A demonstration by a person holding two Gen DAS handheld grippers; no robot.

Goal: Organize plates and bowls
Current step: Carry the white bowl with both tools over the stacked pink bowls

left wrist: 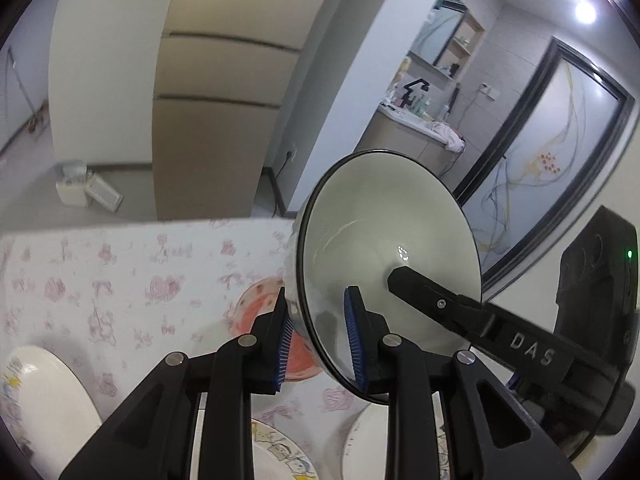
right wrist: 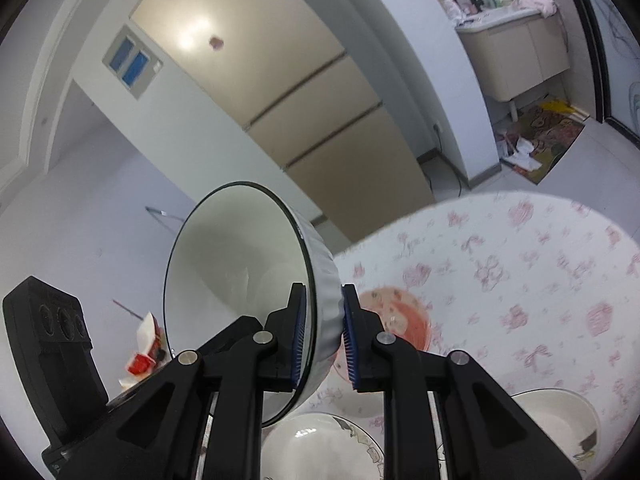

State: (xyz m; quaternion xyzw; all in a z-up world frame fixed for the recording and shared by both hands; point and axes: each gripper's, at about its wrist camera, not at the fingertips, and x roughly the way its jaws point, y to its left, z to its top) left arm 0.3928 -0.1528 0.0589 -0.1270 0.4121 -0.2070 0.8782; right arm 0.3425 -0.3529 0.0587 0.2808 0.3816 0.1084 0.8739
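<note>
Left wrist view first: the left gripper (left wrist: 318,336) is pinching the wall of a white bowl with a dark rim (left wrist: 390,256), 1 blue pad inside and 1 outside, so the bowl hangs off the table tipped on its side, mouth facing right toward the other tool. You can see the right gripper (left wrist: 404,276) poking into the bowl from the right side of the picture, 1 black finger lying across the inside. Below, on the pink-flowered tablecloth (left wrist: 120,272), there's a pink plate (left wrist: 260,300) right behind the bowl, a cartoon plate (left wrist: 280,452) and another white dish (left wrist: 360,440) at the bottom edge, plus a white plate (left wrist: 44,392) off left. Right wrist view: the right gripper (right wrist: 322,336) is clamped narrow on the opposite wall of the same bowl (right wrist: 236,280), mouth facing left here. So both hands have it, and my guess is the next move hinges on what's straight underneath: a white bowl with cartoon print (right wrist: 320,448) sits directly below the claws, nearer than the pink plate (right wrist: 400,320) further out. This view also shows a second white bowl (right wrist: 556,424) at the right that the left camera misses, while only the left one catches the plate at far left.
</note>
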